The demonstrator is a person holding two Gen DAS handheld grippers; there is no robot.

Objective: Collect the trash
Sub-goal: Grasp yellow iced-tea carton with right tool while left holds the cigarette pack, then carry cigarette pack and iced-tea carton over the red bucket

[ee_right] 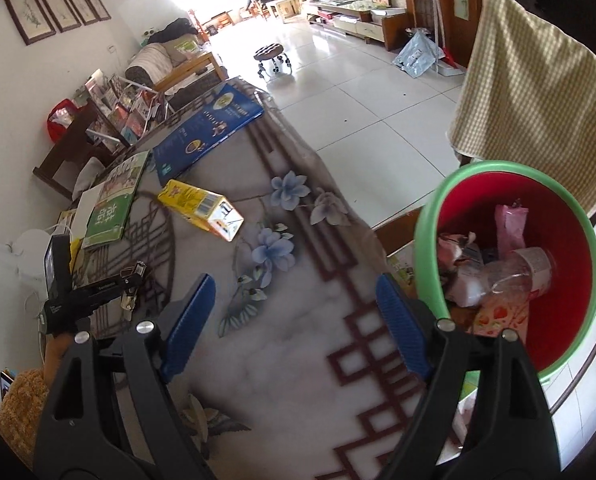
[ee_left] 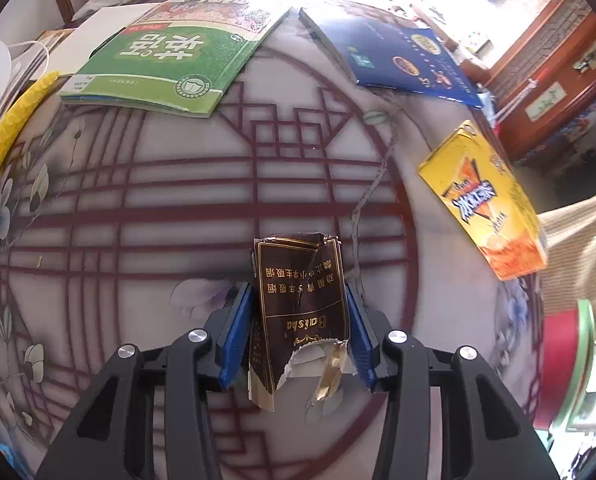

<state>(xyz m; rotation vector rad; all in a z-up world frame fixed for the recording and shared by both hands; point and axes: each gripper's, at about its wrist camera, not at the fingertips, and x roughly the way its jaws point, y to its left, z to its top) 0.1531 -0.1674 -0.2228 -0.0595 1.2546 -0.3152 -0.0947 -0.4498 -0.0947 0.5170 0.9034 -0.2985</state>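
My left gripper (ee_left: pixel 298 312) is shut on a torn brown cigarette pack (ee_left: pixel 299 304), held between its blue pads just above the patterned table. The left gripper also shows from outside in the right wrist view (ee_right: pixel 132 280), at the far left with the pack in it. A yellow drink carton (ee_left: pixel 485 204) lies on the table to the right; it shows in the right wrist view (ee_right: pixel 200 208) too. My right gripper (ee_right: pixel 294 324) is open and empty over the table edge. A red bin with a green rim (ee_right: pixel 425 240) stands just right of it, holding several pieces of trash.
A green book (ee_left: pixel 166 64) and a blue book (ee_left: pixel 401 56) lie at the table's far side. A yellow strip (ee_left: pixel 6 136) curves along the left edge. A chair draped with checked cloth (ee_right: pixel 533 88) stands behind the bin. Tiled floor lies beyond.
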